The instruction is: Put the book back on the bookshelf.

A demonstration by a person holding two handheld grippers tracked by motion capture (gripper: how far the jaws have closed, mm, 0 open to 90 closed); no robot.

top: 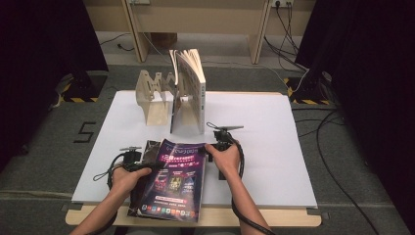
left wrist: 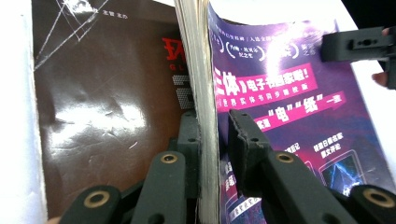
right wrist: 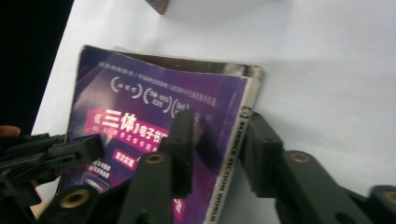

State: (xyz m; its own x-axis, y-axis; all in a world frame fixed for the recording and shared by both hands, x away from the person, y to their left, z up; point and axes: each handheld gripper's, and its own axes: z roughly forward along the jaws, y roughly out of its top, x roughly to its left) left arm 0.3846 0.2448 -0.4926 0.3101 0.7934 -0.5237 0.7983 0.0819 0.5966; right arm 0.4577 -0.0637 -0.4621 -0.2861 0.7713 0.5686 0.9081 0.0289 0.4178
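A purple magazine (top: 175, 182) lies near the front edge of the white counter (top: 274, 161), partly hanging over it. Both forearms reach in from the bottom. The left hand (top: 128, 177) holds the left tool (left wrist: 212, 128) at the magazine's left side, and its jaws are clamped on the page edges. The right hand (top: 226, 157) holds the right tool (right wrist: 215, 140) at the spine side, one jaw over the cover and one beside the spine; I cannot tell if they press yet. Farther back, an open book (top: 190, 90) stands upright beside a wooden stand (top: 155, 98).
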